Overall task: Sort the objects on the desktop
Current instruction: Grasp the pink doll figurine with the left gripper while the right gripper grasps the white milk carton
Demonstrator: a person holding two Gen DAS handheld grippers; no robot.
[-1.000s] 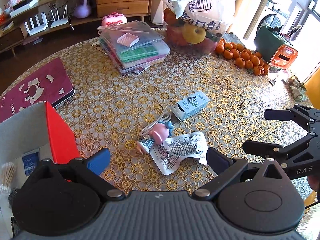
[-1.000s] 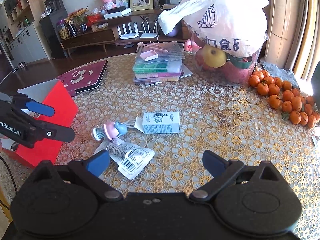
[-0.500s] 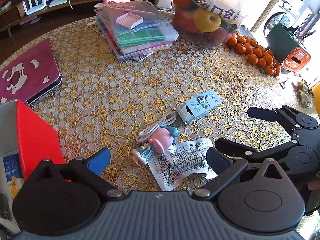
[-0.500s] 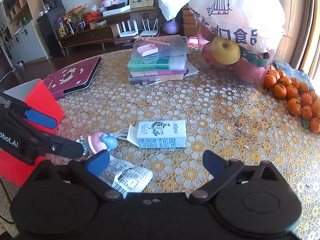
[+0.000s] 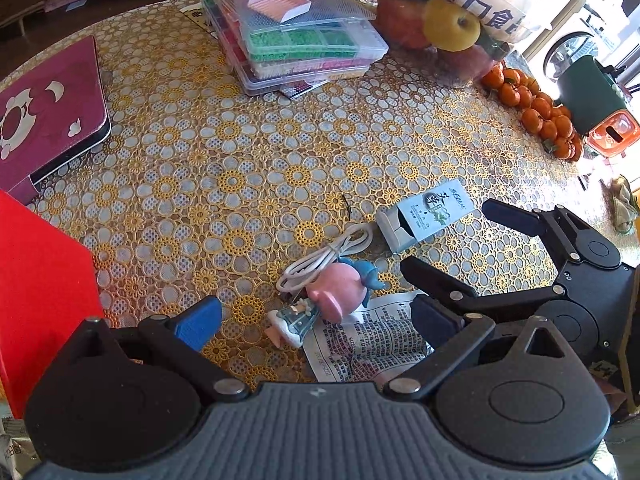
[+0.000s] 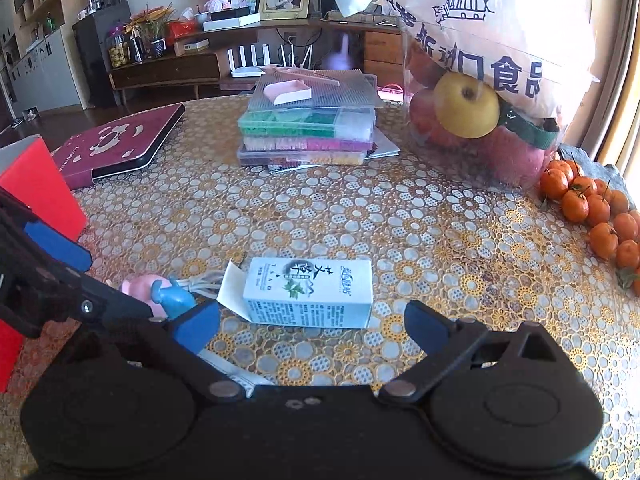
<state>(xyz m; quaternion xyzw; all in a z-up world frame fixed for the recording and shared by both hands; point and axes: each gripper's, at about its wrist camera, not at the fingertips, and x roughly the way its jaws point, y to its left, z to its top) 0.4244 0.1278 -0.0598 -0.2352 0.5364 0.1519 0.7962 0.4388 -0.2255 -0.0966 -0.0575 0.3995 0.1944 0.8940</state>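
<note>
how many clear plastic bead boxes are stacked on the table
3, in one stack at the table's far side: the green-bead box on top, a pink one under it, a yellowish one lowest. More may lie hidden beneath.

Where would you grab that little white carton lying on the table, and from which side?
Probably across the two long sides of the carton, near the middle, coming down from above. It lies flat on its broad face on the table, so only the narrow width fits between the open right gripper fingers. One end has a loose open flap, which would likely bend, so avoid it.
</note>
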